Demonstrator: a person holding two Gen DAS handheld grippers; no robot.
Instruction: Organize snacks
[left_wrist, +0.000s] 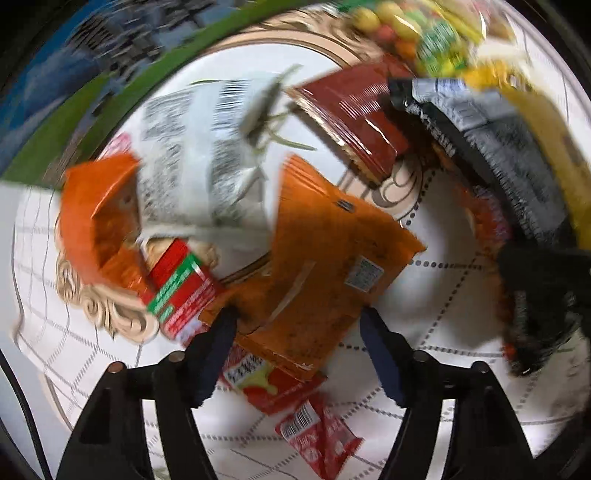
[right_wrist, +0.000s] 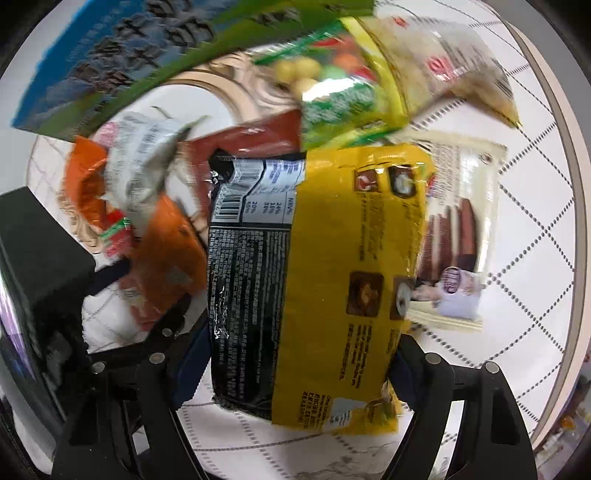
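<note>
Right gripper (right_wrist: 295, 354): closed onto the yellow-and-black packet (right_wrist: 314, 280), one finger at each long edge of its lower end; the packet is held between the jaws, above the table (right_wrist: 517, 258).
Yellow-and-black packet: glossy film, flat, pillow-shaped, crinkled at the seam. Judged light and soft, probably slippery. A grip across the flat body, near the sealed end, is judged safest; brittle contents could be crushed by a hard squeeze.
Left gripper (left_wrist: 299, 325): jaws spread wide, nothing held; the tips are set either side of the near edge of the orange packet (left_wrist: 332, 258), contact not confirmed because of blur.
Orange packet: matt foil, flat, with a small white label. It lies on the table directly ahead of the left gripper, and is judged light and floppy, best pinched at an edge or corner.
Red sachets (left_wrist: 317, 439): small and thin, nearer than the orange packet, partly under it. Judged easy to slide, hard to lift flat.
Dark red box (left_wrist: 354, 118): beyond the orange packet; rigid card under shiny wrap, judged stiff enough for a side grip.
White wrapper (left_wrist: 207, 155): beyond and left of the orange packet; crumpled, printed, with a barcode.
Candy bag (right_wrist: 332, 85): beyond the yellow-and-black packet; clear film, round coloured sweets, judged lumpy and shifting.
Table: white, with a dotted lattice pattern and a tan rim.
</note>
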